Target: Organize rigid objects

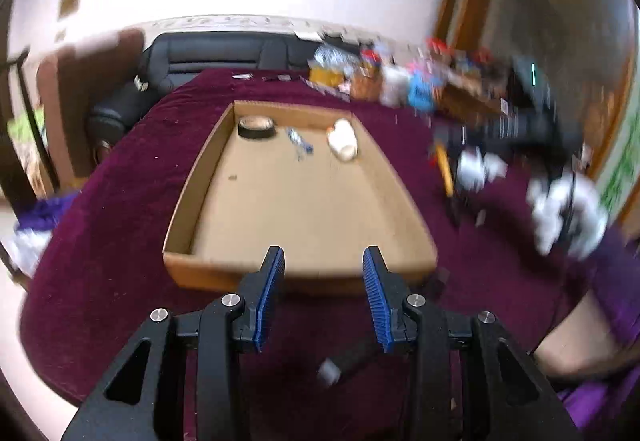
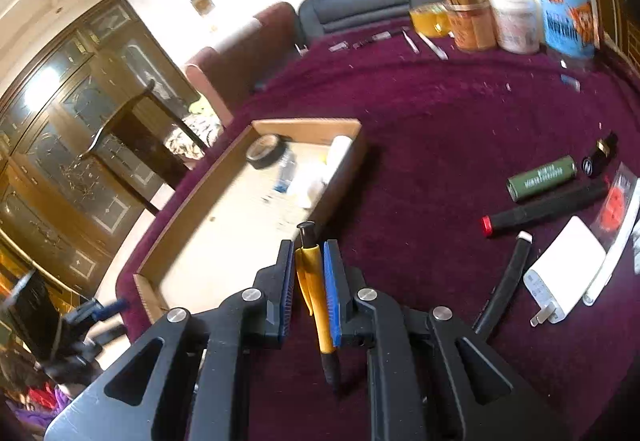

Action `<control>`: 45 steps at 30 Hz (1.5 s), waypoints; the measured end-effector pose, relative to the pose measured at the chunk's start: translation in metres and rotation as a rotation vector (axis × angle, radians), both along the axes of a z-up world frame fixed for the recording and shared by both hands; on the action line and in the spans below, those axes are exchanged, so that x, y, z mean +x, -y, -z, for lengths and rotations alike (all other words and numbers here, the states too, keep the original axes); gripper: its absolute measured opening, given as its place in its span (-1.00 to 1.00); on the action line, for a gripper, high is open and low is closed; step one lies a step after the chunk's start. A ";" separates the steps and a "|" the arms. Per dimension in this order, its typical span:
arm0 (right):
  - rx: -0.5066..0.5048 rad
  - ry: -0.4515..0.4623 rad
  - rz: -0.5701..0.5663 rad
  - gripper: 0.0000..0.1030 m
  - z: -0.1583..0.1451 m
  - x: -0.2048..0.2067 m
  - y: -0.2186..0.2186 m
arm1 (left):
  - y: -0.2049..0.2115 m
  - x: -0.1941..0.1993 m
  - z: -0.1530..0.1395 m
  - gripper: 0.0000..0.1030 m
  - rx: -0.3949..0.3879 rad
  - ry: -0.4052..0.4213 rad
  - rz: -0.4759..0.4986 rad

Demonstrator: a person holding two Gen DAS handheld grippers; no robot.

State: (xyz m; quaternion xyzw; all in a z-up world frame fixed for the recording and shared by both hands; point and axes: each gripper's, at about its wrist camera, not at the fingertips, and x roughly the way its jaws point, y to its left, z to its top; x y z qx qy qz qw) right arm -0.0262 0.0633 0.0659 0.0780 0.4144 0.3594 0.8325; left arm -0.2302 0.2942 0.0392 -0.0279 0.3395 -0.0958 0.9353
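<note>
**Yellow pen gripped beside cardboard tray**

Maroon cloth [image 2: 420, 129] covers the table, where a shallow cardboard tray [image 1: 188, 193] holds a roll of black tape [image 1: 256, 127], a white bottle [image 1: 343, 140] and a small blue-and-white item. At the tray's near edge the right gripper [image 2: 308, 253] clamps a yellow pen [image 2: 314, 281] between its blue pads. Jaws of the left gripper [image 1: 324, 261] stand partly apart with nothing between them. A green cylinder [image 2: 542, 177], a black marker [image 2: 548, 207] and a white charger [image 2: 566, 269] lie on the cloth.
</note>
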 end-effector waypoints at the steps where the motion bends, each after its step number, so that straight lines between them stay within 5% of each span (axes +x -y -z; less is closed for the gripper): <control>1: 0.010 0.010 -0.005 -0.76 -0.005 -0.002 -0.001 | 0.005 -0.002 0.003 -0.31 0.030 -0.010 0.022; 14: 0.048 0.109 -0.066 -0.79 -0.057 -0.026 -0.032 | 0.071 0.005 0.030 -0.31 0.302 -0.075 0.277; 24: -0.090 0.011 -0.036 -0.78 -0.018 0.016 -0.088 | 0.077 0.002 0.032 -0.50 0.356 -0.077 0.254; 27: -0.142 0.060 0.048 -0.69 -0.014 0.015 -0.069 | 0.069 0.002 0.021 -1.00 0.274 -0.072 0.251; 30: -0.272 0.081 0.120 -0.28 -0.001 0.016 -0.045 | 0.060 0.005 0.021 -1.00 0.219 -0.086 0.237; 35: -0.349 0.018 0.147 -0.26 0.028 0.017 -0.007 | 0.042 -0.002 0.020 -1.00 0.112 -0.079 0.230; 38: -0.342 -0.020 0.160 -0.26 0.040 0.018 0.005 | 0.031 -0.005 0.018 -0.89 0.090 -0.085 0.219; 45: -0.266 -0.032 0.146 -0.26 0.044 0.009 0.007 | 0.023 -0.001 0.018 -0.28 0.149 -0.097 0.215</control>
